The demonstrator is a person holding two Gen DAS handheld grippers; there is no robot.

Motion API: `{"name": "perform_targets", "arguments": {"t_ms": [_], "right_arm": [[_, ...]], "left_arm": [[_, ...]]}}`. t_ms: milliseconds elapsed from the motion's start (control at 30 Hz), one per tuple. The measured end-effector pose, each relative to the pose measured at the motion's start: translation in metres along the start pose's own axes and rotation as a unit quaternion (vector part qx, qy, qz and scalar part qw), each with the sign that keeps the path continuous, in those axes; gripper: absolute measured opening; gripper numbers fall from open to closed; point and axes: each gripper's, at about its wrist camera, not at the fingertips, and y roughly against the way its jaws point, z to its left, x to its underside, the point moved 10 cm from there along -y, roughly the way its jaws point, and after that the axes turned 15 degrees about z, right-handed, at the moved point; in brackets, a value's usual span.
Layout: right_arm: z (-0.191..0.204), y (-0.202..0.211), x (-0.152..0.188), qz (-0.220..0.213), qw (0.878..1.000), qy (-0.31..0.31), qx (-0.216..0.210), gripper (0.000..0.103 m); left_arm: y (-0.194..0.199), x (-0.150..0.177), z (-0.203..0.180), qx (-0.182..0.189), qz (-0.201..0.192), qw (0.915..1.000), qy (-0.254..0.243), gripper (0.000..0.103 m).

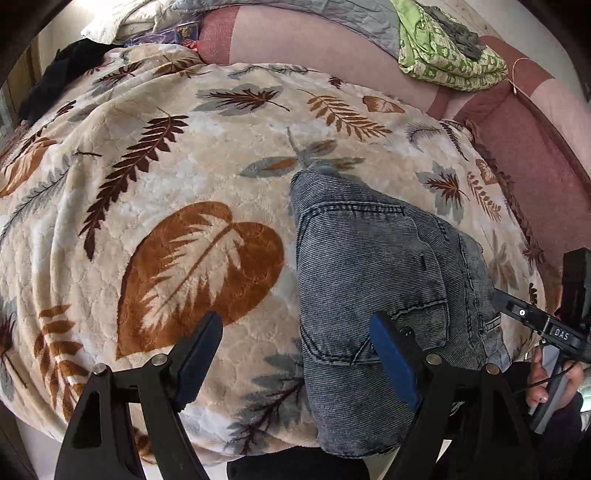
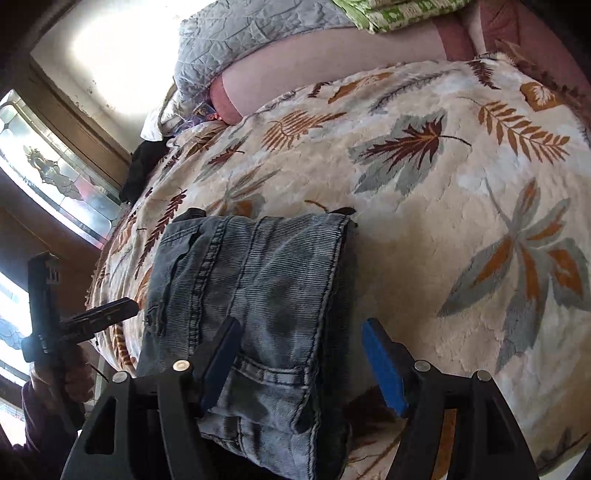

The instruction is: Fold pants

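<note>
The pants are grey-blue jeans (image 1: 373, 280), folded into a compact rectangle on a leaf-patterned blanket (image 1: 166, 184). In the left wrist view they lie at the right, near the bed's front edge. My left gripper (image 1: 295, 354) is open and empty, its right finger (image 1: 395, 365) over the jeans' left edge. In the right wrist view the jeans (image 2: 251, 295) sit at centre left. My right gripper (image 2: 299, 362) is open and empty, straddling the jeans' right edge. Each gripper shows in the other's view: the right one (image 1: 532, 317), the left one (image 2: 107, 314).
A green patterned cloth (image 1: 447, 48) and grey quilt (image 1: 295, 14) lie on the pink headboard cushion (image 1: 295, 48) at the back. Dark clothing (image 1: 70, 70) sits at the blanket's far left. A window (image 2: 48, 177) is at the left in the right wrist view.
</note>
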Motion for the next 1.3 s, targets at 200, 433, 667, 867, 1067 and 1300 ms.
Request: {"name": "perform_targets", "arguments": {"t_ms": [200,433,667,867,1067,1300], "right_arm": [[-0.003,-0.018,-0.01,0.02,0.999,-0.008,-0.039,0.072],[0.002,-0.034,-0.011,0.035,0.996,-0.012,-0.077,0.078],[0.014,-0.04,-0.013,0.035,0.992,0.001,-0.118,0.089],[0.028,-0.041,-0.011,0.031,0.993,0.041,-0.11,0.061],[0.036,-0.031,-0.01,0.003,0.994,0.078,-0.076,0.037],[0.062,0.003,-0.017,-0.038,0.991,0.104,-0.073,0.035]], "left_arm": [[-0.006,-0.01,-0.007,0.009,0.002,0.9999,-0.014,0.082],[-0.028,-0.008,-0.025,0.041,0.03,0.998,-0.038,0.082],[-0.036,-0.011,-0.039,0.079,0.035,0.9953,-0.043,0.082],[-0.033,-0.012,-0.044,0.067,0.021,0.9964,-0.048,0.076],[-0.02,-0.012,-0.055,0.054,0.004,0.9961,-0.07,0.053],[0.012,-0.026,-0.064,0.054,-0.019,0.9948,-0.084,0.038]]}}
